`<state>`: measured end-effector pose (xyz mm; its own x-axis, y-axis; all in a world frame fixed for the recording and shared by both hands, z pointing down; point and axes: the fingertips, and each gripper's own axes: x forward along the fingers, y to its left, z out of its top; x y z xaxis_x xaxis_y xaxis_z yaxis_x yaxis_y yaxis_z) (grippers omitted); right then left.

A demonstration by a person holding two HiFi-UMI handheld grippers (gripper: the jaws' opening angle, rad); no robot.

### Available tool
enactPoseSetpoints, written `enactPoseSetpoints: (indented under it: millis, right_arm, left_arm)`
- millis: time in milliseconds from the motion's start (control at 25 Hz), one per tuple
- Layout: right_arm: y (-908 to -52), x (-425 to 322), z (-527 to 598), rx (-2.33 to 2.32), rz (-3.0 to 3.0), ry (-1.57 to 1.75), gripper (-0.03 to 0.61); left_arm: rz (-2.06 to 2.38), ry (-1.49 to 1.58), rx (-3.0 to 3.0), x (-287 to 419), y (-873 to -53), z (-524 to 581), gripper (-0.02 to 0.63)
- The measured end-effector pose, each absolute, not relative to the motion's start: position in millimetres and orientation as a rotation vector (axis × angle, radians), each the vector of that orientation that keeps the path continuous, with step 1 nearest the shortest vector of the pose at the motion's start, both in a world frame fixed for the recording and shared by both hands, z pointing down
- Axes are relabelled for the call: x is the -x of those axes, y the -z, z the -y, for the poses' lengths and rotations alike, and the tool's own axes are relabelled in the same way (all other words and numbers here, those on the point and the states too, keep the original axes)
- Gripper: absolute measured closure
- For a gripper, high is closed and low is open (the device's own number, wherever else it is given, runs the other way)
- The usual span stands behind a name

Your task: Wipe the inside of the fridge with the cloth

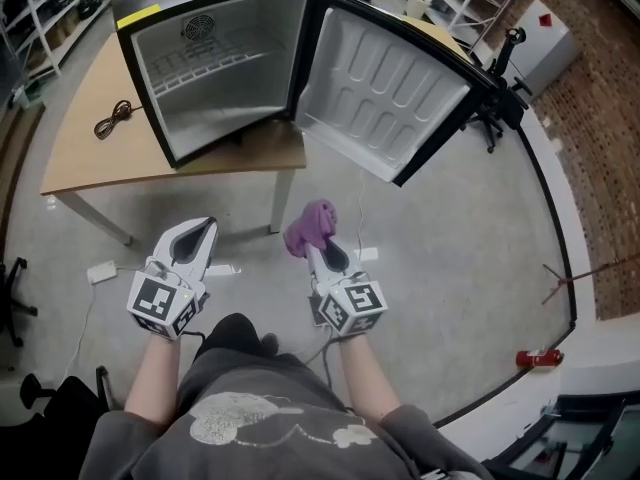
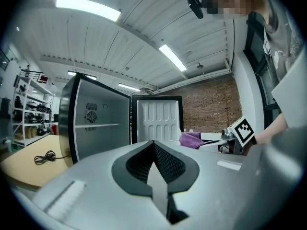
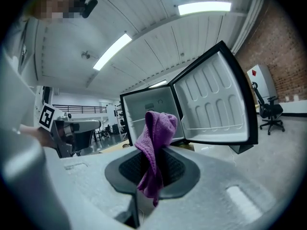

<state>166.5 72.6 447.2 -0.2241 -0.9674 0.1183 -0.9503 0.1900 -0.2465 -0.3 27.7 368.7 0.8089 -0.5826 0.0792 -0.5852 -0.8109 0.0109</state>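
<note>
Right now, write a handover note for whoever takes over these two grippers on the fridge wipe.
Left gripper: shut, empty, held low.
Right gripper: shut on the purple cloth, beside the left one.
Fridge stands on the wooden table, door open wide.
Done: cloth gripped, door open.
Left: carry the cloth into the fridge and wipe the inside; both grippers are well short of it.

A nubby purple cloth [image 3: 156, 143] sits pinched in the right tool [image 3: 152, 171], whose shell looks like matt, faintly grainy grey plastic around black mesh-textured pads [image 3: 176, 167]. The left tool [image 2: 154, 164] has the same finish. Ahead of both tools, the fridge [image 1: 230, 68] shows a glossy black casing and a smooth white moulded plastic lining, on a pale wood-look worktop [image 1: 90, 138].
</note>
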Motion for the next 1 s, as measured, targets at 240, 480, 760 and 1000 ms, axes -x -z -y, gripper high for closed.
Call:
enactPoseSetpoints:
  millis: [240, 480, 760, 1000]
  right_arm:
    - [-445, -160, -38, 1.845, -2.463, 0.391, 0.538]
    - [-432, -160, 23, 1.796, -2.529, 0.360, 0.538]
    - [-427, -150, 100, 1.704, -2.644, 0.350, 0.538]
    - [-404, -133, 162, 1.607, -2.703, 0.298, 0.538]
  left_arm:
    - [0.970, -0.108, -2.960, -9, -373, -3, 0.595]
    - [1.002, -0.079, -2.940, -18, -366, 54, 0.595]
    - [1.064, -0.054, -2.913, -28, -367, 124, 0.595]
    - [1.104, -0.085, -2.893, -22, -370, 168, 0.595]
